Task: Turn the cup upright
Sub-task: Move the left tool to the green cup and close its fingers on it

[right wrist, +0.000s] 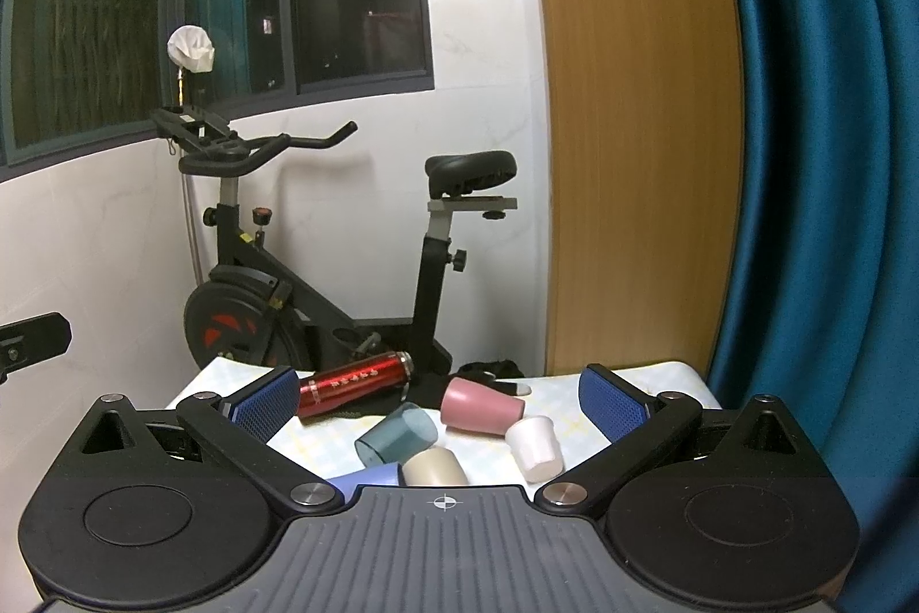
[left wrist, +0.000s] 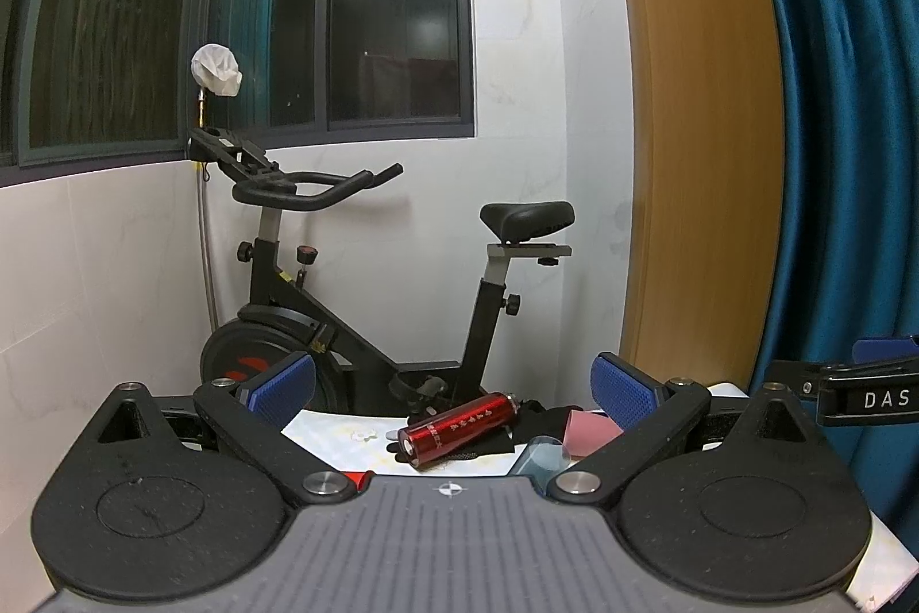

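Observation:
Several cups lie on their sides on a small pale table: a pink cup, a white cup, a translucent teal cup, a beige cup and a lavender cup. In the left wrist view I see only the pink cup and the teal cup. My right gripper is open and empty, above the cups. My left gripper is open and empty, over the table's left part.
A red metal bottle lies on its side on a black cloth at the back of the table. An exercise bike stands behind it. A wooden panel and a blue curtain stand to the right.

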The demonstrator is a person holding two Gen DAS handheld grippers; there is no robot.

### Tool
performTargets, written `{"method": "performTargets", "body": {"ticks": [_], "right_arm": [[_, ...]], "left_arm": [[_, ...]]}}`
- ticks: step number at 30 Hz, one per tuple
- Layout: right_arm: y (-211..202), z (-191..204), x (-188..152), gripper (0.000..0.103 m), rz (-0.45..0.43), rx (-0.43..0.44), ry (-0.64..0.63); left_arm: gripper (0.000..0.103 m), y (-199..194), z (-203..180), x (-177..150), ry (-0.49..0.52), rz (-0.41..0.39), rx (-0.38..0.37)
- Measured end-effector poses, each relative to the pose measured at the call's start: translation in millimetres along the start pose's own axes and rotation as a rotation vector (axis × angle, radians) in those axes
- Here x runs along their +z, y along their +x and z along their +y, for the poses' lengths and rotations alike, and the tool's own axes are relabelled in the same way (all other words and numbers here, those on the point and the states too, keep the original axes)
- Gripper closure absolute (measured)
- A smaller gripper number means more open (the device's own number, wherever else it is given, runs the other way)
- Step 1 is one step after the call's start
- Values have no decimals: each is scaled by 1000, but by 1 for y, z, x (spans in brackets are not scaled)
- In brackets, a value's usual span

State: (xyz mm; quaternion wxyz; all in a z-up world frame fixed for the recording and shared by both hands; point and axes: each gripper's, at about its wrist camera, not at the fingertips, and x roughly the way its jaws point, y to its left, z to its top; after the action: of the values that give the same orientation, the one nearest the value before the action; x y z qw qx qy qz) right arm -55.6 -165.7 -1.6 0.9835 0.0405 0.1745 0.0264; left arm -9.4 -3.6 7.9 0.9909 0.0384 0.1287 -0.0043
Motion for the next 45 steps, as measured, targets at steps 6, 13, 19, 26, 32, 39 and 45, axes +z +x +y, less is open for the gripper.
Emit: {"method": "performTargets", "body": {"ticks": [6, 13, 19, 26, 32, 39, 45], "right_arm": [[0, 0, 0, 0, 0, 0, 0], [0, 2, -1, 0, 4, -2, 2], [5, 0, -1, 0, 22, 1, 24], [22, -9, -9, 0, 45, -4, 79], [56, -18, -20, 0, 76, -25, 114], [99, -20, -35, 0, 147, -47, 128], [134, -19, -51, 0, 221, -59, 126]], "left_arm": [[0, 0, 1, -1, 0, 0, 1], [0, 4, 3, -1, -9, 17, 5], [0, 13, 10, -4, -49, 59, 4], [0, 42, 42, -20, -154, 167, 68], [2, 89, 84, -55, -263, 357, 120], [10, 140, 117, -91, -323, 446, 145], [16, 197, 130, -126, -384, 521, 149]]}}
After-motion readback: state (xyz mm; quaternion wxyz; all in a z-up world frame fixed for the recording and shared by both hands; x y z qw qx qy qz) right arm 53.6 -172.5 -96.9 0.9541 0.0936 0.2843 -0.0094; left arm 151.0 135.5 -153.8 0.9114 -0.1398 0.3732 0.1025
